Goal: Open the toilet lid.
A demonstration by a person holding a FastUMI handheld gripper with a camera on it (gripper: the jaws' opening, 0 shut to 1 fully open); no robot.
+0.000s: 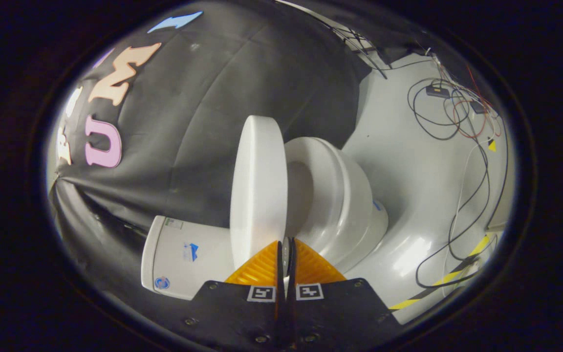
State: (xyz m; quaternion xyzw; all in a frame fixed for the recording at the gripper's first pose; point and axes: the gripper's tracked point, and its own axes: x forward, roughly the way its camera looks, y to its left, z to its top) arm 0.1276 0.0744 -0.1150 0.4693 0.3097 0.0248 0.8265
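Note:
The whole view is rolled onto its side. A white toilet stands against the black cloth wall, with its tank (pixel 179 254) beside my fingers and its bowl (pixel 355 205) beyond them. The toilet lid (pixel 258 181) is lifted well clear of the seat ring (pixel 328 166) and stands roughly upright, so the bowl's opening shows behind it. My gripper (pixel 286 250) is at the lid's near rim. Its fingers are drawn almost together, and a thin white sliver of the rim sits pinched between them.
The pale floor (pixel 408 161) spreads out past the bowl. Loose black, red and white cables (pixel 450 110) lie on it with small boxes. A yellow-and-black tape strip (pixel 450 278) runs along the floor near the fingers.

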